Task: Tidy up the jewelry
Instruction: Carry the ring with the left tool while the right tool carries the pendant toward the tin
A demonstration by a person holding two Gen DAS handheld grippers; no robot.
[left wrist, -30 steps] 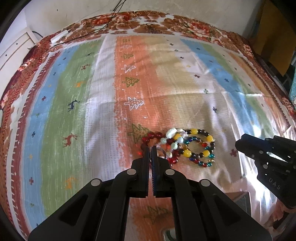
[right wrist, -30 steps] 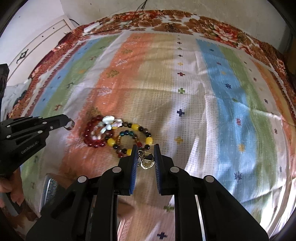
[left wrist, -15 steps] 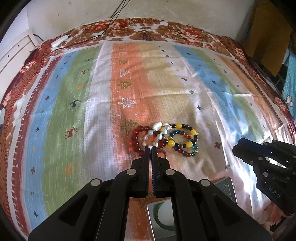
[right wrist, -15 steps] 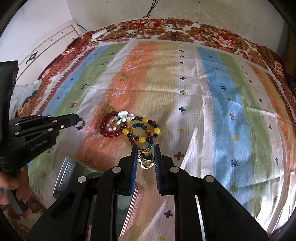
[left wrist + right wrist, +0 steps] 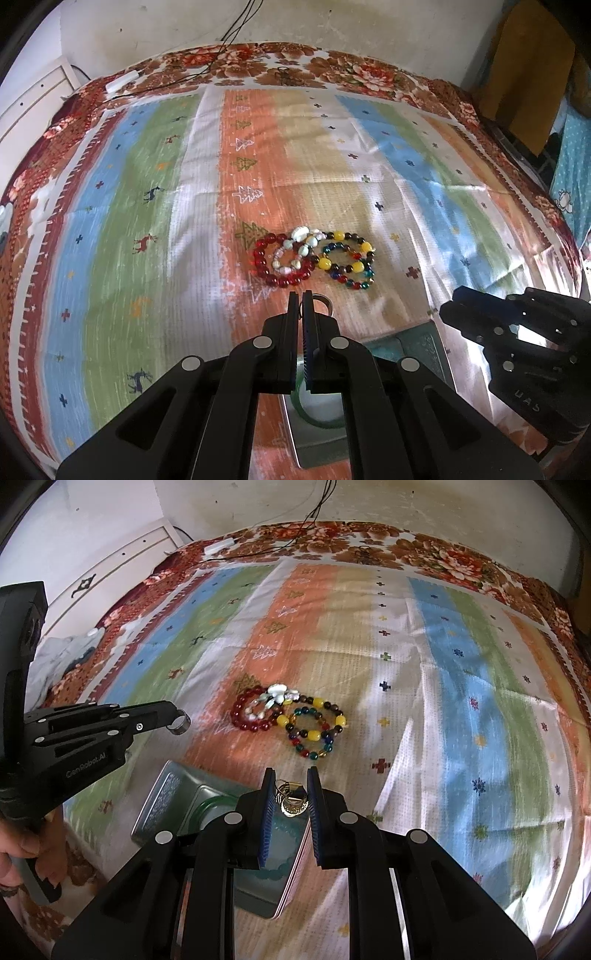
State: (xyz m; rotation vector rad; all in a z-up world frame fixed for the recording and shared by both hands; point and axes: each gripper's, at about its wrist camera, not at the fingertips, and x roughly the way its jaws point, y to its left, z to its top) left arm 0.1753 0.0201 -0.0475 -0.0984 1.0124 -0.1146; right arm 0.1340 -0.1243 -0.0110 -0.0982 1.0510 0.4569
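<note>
Several bead bracelets (image 5: 314, 256) lie in a heap on the striped cloth; they also show in the right wrist view (image 5: 288, 722). My left gripper (image 5: 301, 297) is shut on a silver ring (image 5: 320, 301), held above an open teal tin box (image 5: 317, 435); the ring also shows in the right wrist view (image 5: 180, 724). My right gripper (image 5: 290, 775) is shut on a small gold earring piece (image 5: 293, 801), over the tin's lid (image 5: 284, 860). A green bangle (image 5: 317, 417) lies inside the tin.
The striped cloth (image 5: 147, 221) covers a bed with a floral border (image 5: 280, 70). A white power strip with black cables (image 5: 123, 79) lies at the far edge. A white cabinet (image 5: 122, 565) stands at the left.
Both grippers have pulled back toward me from the bracelet heap, carrying their pieces. The tin box has come into view beneath them.
</note>
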